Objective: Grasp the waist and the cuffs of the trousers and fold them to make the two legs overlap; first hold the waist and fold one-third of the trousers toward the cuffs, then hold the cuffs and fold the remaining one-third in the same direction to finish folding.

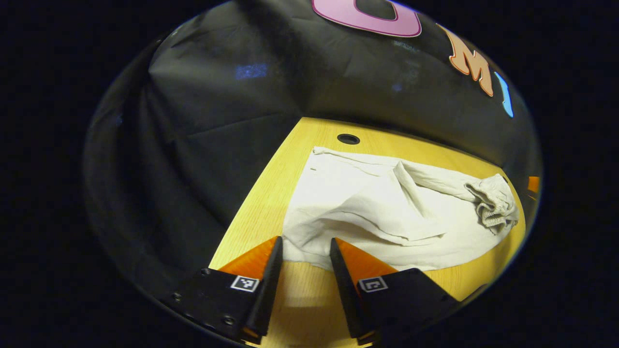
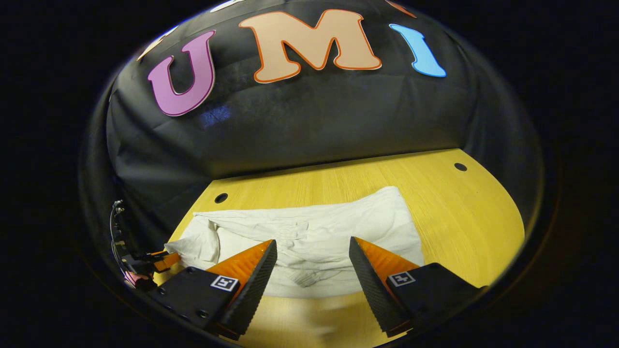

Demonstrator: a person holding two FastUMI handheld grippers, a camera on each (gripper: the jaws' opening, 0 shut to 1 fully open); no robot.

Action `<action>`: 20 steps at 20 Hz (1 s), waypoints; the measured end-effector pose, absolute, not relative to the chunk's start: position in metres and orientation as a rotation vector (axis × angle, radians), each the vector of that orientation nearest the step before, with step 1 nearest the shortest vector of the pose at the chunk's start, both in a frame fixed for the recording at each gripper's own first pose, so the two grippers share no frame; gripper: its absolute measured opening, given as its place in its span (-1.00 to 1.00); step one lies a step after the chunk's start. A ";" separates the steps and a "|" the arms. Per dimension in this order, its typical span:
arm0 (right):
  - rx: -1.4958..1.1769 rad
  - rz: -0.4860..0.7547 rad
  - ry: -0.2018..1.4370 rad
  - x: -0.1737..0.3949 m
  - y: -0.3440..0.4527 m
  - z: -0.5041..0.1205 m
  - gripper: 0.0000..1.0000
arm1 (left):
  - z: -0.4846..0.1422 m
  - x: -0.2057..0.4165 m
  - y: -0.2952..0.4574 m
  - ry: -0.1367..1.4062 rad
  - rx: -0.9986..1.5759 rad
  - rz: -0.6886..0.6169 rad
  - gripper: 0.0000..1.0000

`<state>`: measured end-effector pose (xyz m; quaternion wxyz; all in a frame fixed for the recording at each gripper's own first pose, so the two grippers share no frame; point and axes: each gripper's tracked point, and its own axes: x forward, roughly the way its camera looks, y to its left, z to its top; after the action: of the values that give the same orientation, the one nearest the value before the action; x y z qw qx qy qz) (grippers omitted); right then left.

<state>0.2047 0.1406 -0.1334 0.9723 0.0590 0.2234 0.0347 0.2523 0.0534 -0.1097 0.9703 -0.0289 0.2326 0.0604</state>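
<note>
Pale trousers (image 2: 309, 241) lie crumpled on the wooden counter (image 2: 464, 212), long axis running side to side along the black cloth wall (image 2: 314, 125). The left tool (image 1: 305, 249) and the right tool (image 2: 312, 251) both hover over the near edge with fingers apart.

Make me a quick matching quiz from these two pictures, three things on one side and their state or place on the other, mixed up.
Things:
1. trousers
2. left claw
3. table hole

States or places:
A. open, holding nothing, at the cloth's near edge
B. in the wood beyond the cloth, near the wall
C. pale and rumpled, spread on the wooden table

Pairs: 1-C, 2-A, 3-B
</note>
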 end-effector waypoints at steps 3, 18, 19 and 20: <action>0.093 0.062 0.451 0.196 0.131 -0.133 0.93 | -0.109 0.256 0.044 0.460 -0.090 0.090 -0.34; 0.117 0.050 0.457 0.159 0.086 -0.120 0.83 | -0.056 0.255 -0.010 0.308 -0.376 0.129 -1.00; 0.116 0.051 0.458 0.157 0.080 -0.120 0.93 | -0.048 0.256 -0.020 0.298 -0.373 0.122 -1.00; 0.116 0.055 0.464 0.155 0.073 -0.119 0.83 | -0.041 0.257 -0.031 0.287 -0.371 0.114 -0.98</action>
<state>0.1553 0.0735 -0.1194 0.9711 0.0574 0.2299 0.0272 0.2570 -0.0308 -0.0406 0.9710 -0.1838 0.1419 0.0567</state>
